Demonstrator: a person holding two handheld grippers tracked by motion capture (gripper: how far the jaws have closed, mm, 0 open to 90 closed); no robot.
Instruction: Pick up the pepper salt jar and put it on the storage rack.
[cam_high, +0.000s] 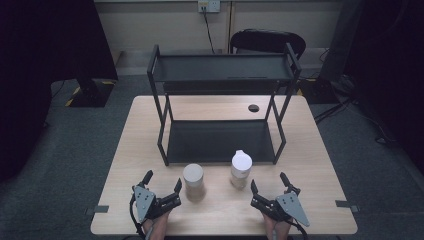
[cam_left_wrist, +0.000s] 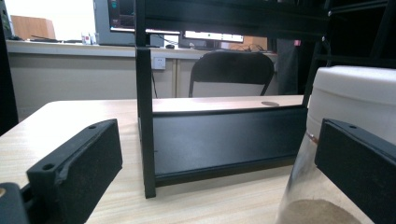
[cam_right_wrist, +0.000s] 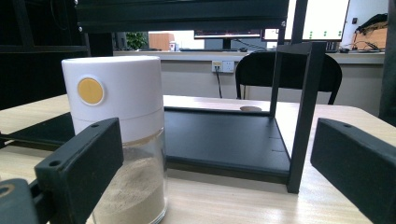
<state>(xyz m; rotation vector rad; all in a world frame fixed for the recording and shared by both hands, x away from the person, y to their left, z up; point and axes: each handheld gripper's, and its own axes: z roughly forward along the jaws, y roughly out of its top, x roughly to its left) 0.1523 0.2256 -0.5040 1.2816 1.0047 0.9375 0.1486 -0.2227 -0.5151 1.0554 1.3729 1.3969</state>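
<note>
I am looking at a black shelf rack (cam_high: 222, 107) standing in the middle of the table (cam_high: 310, 160), with a black chair (cam_high: 267, 41) sitting behind it. Two jars are standing in front of the rack. The left jar (cam_high: 193, 182) and the white-lidded jar (cam_high: 241, 169) are each holding some tan powder. My left gripper (cam_high: 162, 186) is resting low by the table's near edge, wide open, holding nothing, just beside the left jar. My right gripper (cam_high: 269, 186) is lying the same way, wide open and empty, just beside the white-lidded jar.
</note>
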